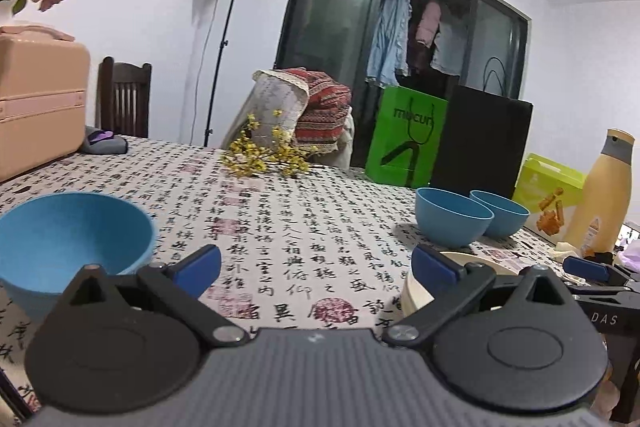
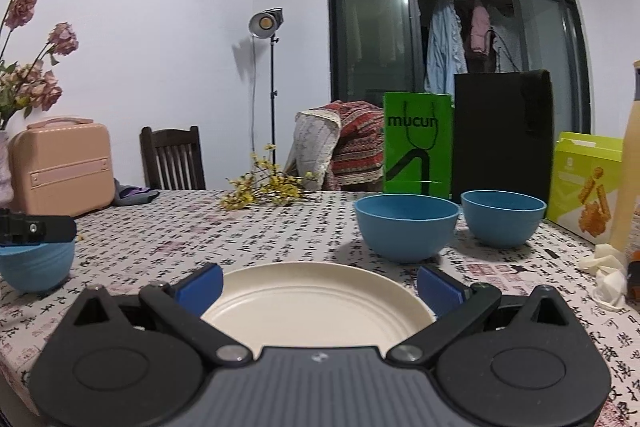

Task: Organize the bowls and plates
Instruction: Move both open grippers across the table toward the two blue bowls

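My table (image 2: 280, 227), under a calligraphy-print cloth, carries everything. A black bag (image 2: 502, 135) and a green "mucur" bag (image 2: 418, 147) stand at its far edge. My right gripper (image 2: 320, 283) hangs spread wide over a cream plate (image 2: 312, 303), holding nothing. Beyond the plate, two blue bowls (image 2: 406, 227) sit just beside each other. A third blue bowl (image 1: 72, 239) lies left of my left gripper (image 1: 316, 263), whose jaws are apart and empty.
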The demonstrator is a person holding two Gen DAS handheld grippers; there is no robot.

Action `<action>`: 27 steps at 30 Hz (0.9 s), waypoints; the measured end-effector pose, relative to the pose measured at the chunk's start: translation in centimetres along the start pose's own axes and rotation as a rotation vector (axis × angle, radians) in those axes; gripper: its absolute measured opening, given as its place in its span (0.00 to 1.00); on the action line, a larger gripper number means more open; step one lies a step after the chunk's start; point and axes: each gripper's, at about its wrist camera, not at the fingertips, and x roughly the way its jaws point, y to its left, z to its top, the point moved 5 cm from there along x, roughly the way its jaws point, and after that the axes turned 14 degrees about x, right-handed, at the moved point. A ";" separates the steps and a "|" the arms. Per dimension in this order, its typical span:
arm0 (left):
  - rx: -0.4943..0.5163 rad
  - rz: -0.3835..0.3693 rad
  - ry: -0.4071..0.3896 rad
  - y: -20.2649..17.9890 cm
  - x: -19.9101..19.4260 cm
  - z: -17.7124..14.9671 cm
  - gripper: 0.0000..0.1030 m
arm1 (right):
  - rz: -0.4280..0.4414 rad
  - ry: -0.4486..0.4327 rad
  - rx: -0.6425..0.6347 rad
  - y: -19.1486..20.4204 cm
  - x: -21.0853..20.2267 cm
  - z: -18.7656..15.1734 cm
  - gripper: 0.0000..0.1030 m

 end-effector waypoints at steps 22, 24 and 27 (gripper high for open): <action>0.039 -0.102 0.011 -3.9 3.1 0.8 1.00 | -0.096 -0.013 0.049 -4.3 -0.8 0.2 1.00; 0.040 -0.111 0.011 -4.2 3.4 0.8 1.00 | -0.103 -0.015 0.050 -4.5 -0.9 0.2 1.00; 0.042 -0.124 0.013 -4.5 3.7 0.9 1.00 | -0.114 -0.015 0.050 -4.8 -0.9 0.3 1.00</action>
